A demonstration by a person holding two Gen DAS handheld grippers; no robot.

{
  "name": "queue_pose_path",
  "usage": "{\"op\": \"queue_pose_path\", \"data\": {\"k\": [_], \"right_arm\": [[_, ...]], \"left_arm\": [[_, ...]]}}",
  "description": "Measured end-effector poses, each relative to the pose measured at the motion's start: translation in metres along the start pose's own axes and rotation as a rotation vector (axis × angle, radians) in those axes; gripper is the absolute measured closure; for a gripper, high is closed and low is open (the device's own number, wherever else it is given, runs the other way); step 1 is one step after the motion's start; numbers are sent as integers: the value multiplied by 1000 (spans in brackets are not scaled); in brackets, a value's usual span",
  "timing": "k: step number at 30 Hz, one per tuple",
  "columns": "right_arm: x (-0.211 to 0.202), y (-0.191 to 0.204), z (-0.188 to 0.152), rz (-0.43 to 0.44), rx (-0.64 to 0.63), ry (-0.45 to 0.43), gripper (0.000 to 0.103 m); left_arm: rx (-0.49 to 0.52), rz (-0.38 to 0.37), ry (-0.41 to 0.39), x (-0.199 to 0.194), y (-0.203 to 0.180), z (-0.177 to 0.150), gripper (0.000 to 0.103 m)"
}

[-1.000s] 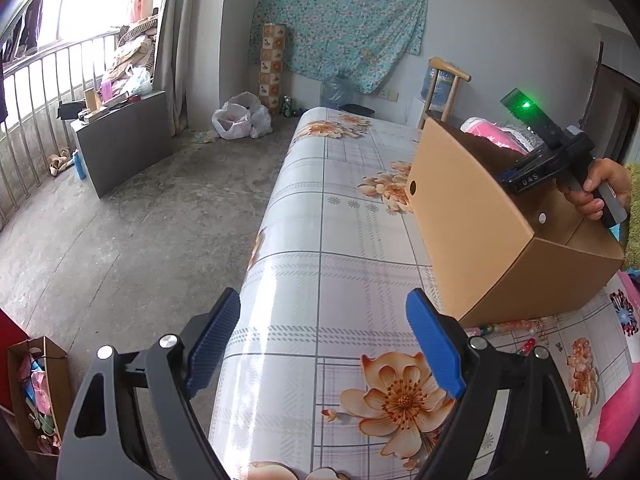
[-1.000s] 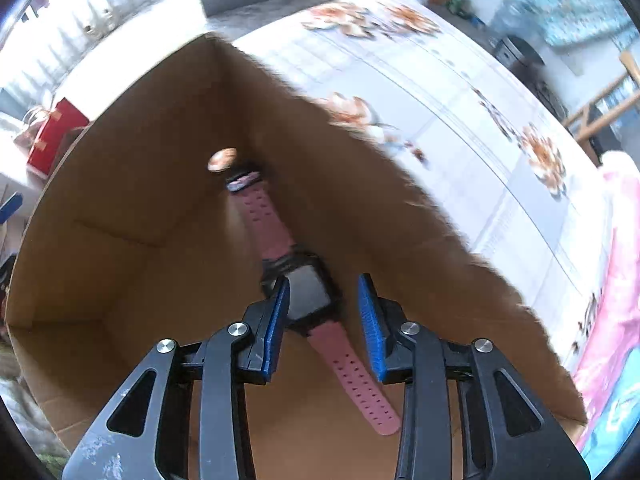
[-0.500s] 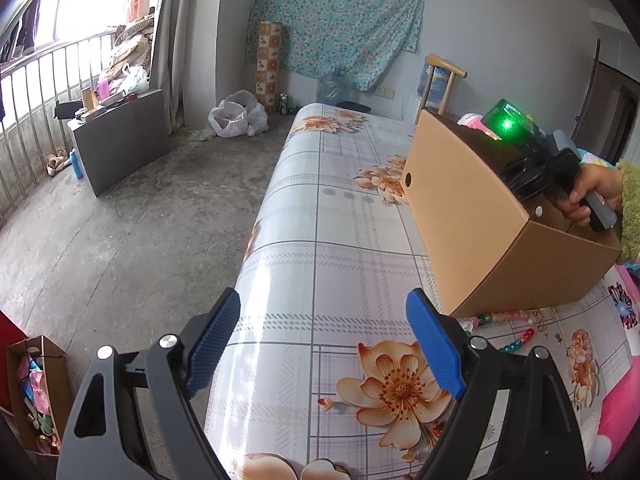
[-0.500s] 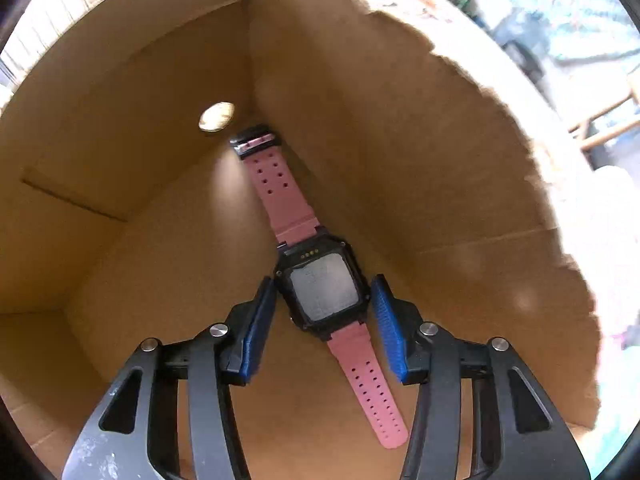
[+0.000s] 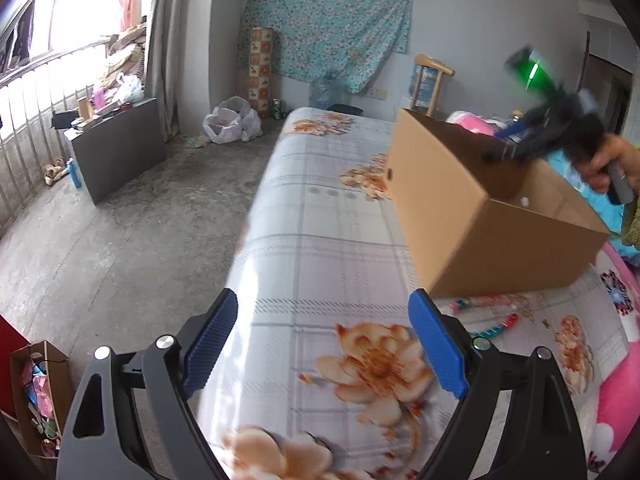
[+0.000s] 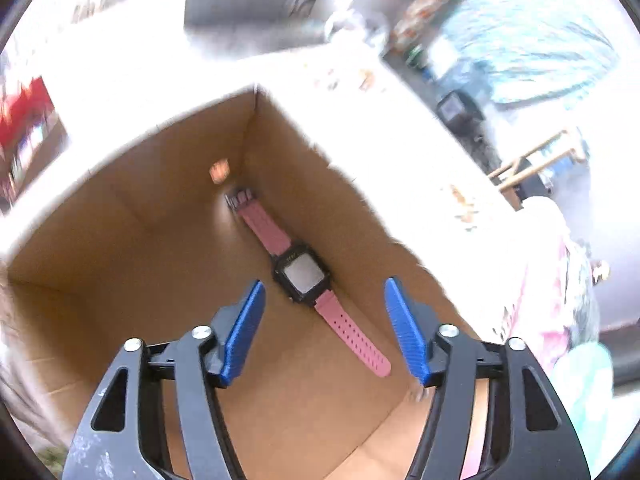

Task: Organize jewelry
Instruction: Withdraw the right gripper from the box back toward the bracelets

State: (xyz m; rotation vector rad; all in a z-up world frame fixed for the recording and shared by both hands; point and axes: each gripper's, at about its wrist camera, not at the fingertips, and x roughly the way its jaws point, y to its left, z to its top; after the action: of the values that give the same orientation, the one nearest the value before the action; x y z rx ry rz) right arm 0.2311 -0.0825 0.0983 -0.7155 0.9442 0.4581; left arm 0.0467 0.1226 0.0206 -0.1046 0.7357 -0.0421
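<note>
A pink-strapped watch (image 6: 304,276) with a black square face lies flat on the floor of an open cardboard box (image 6: 132,248), along its right wall. My right gripper (image 6: 324,328) hangs above it with jaws opening and nothing between the blue pads. In the left wrist view the same box (image 5: 472,220) stands on the flowered table, and the right gripper (image 5: 516,140) is blurred above its rim in a person's hand (image 5: 612,164). My left gripper (image 5: 324,344) is open over the tablecloth (image 5: 320,240), holding nothing. Strings of coloured beads (image 5: 492,312) lie in front of the box.
The table edge falls away at the left to a concrete floor (image 5: 100,240). A grey cabinet (image 5: 116,152), a white bag (image 5: 230,120) and a small carton of items (image 5: 36,392) stand on the floor. Pink fabric (image 5: 616,392) lies at the table's right.
The right gripper let go of the watch, spread its jaws and rose out of the box; the watch stays on the box floor. The left gripper drifted slightly, still open.
</note>
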Motion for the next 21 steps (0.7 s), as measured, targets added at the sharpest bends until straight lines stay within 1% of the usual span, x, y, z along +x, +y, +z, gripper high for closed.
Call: {"op": "queue_pose_path", "data": {"k": [2,3,5,6,7,8,9,10,11,13,14,15,16,17,19,20,21], "right_arm": [[-41,-4,-11,29,78,-79,31],[-68,-4,-25,57,128,-135,27],[-107,-8,-52,93,203,-230,14],[-129,-3,-71,95,248,-271,12],[-134,-6,-72,87,284,-292,10],[-131,-18,-77,74,318,-304,8],[-133,-10,-97,48,376,-308,8],[-116,-13,-121,36,427,-299,8],[-118,-9,-139,25,482,-276,8],[-105,3,-178,-30,596,-181,8],[-112,0,-192,-40,635,-160,8],[-108,6,-208,-56,698,-130,8],[-101,12,-223,-88,743,-88,8],[-95,16,-229,-108,762,-62,8],[-90,32,-241,-171,801,9,8],[-73,33,-253,-182,808,14,8],[-72,37,-256,-187,821,9,8]], "left_arm": [[11,-24,12,-4,-10,-6,16],[21,-40,22,-5,-18,-10,15],[32,-63,42,-5,-29,-16,13],[46,-80,68,-3,-40,-21,13],[64,-86,87,0,-48,-24,13],[89,-90,106,3,-58,-28,12],[118,-87,128,8,-68,-33,12],[142,-79,149,12,-76,-37,11],[165,-71,168,18,-84,-41,11],[212,-62,216,29,-101,-49,11],[228,-52,236,34,-107,-52,11],[254,-34,254,41,-114,-57,10],[262,-26,242,41,-117,-57,8],[266,-13,231,41,-118,-58,5],[271,-14,221,41,-119,-59,4],[262,-24,224,41,-118,-59,4],[246,-35,230,42,-115,-59,4]]}}
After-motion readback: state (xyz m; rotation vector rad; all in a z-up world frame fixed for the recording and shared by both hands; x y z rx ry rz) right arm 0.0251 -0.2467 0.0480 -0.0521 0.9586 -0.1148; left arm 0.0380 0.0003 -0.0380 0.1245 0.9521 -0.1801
